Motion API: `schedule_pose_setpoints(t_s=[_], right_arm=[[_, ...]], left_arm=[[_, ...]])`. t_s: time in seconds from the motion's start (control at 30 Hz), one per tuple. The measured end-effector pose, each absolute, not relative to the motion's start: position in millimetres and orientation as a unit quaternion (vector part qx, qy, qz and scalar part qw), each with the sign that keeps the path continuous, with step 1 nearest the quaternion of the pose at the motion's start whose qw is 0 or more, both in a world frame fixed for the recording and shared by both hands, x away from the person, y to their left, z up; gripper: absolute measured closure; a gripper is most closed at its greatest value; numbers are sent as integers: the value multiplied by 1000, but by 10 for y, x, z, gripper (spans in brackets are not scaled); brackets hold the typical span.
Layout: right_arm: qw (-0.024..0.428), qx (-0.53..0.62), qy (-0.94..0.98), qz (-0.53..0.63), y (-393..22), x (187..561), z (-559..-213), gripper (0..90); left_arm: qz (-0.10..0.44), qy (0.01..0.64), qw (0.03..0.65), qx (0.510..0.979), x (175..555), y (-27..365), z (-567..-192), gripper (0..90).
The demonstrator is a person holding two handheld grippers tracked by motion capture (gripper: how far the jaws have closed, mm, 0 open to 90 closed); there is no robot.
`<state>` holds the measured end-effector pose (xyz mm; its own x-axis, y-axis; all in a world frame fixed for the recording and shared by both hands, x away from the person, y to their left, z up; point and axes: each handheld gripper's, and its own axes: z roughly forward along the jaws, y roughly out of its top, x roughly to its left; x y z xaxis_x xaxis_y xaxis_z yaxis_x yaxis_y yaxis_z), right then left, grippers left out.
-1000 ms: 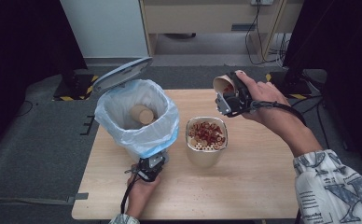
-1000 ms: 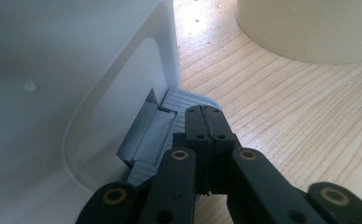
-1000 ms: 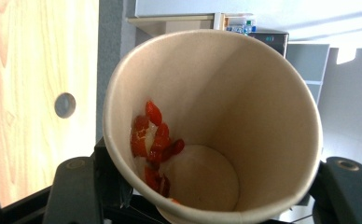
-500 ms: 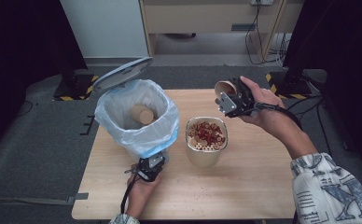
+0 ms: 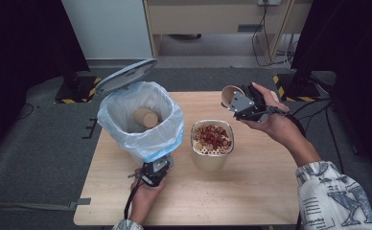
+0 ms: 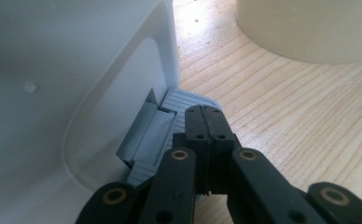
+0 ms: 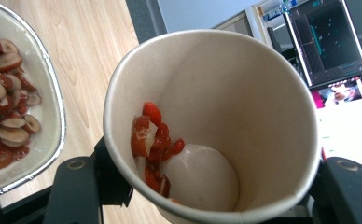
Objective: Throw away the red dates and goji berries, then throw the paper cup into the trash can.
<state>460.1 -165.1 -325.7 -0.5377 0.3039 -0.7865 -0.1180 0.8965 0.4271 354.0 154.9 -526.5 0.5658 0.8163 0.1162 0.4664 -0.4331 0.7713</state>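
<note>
No words, labels or numbers can be read anywhere. The sleeve (image 5: pixel 335 199) beside the table (image 5: pixel 251 201) carries print. It is too blurred to make out.

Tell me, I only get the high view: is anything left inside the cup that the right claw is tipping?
Observer: Yes, red fruit slices cling to the paper cup's inner wall.
Operator: What's the left claw poking at?
Observer: The left claw sits on the grey pedal at the foot of the white bin.
Operator: Is it pinching anything?
Observer: No, its jaws are shut together with nothing between them.
</note>
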Motion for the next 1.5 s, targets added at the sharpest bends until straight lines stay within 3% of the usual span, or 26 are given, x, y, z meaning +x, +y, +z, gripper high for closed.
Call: schedule_pose_setpoints(t_s=[0.23, 0.5, 0.73, 1.5], right_arm=[[443, 109, 848, 270, -1858, 4622, -3265, 351], [366, 180, 848, 338, -2165, 4669, -3339, 347], [324, 219, 839, 377, -2373, 4696, -3408, 347], [280, 262, 833, 398, -2701, 4683, -3574, 345]], left_arm=[[246, 396, 356, 810, 3540, 1549, -5264, 889], [246, 405, 357, 805, 3529, 1541, -5268, 889], [247, 403, 355, 807, 3527, 1546, -5267, 889], [244, 405, 360, 805, 3532, 1548, -5270, 889]])
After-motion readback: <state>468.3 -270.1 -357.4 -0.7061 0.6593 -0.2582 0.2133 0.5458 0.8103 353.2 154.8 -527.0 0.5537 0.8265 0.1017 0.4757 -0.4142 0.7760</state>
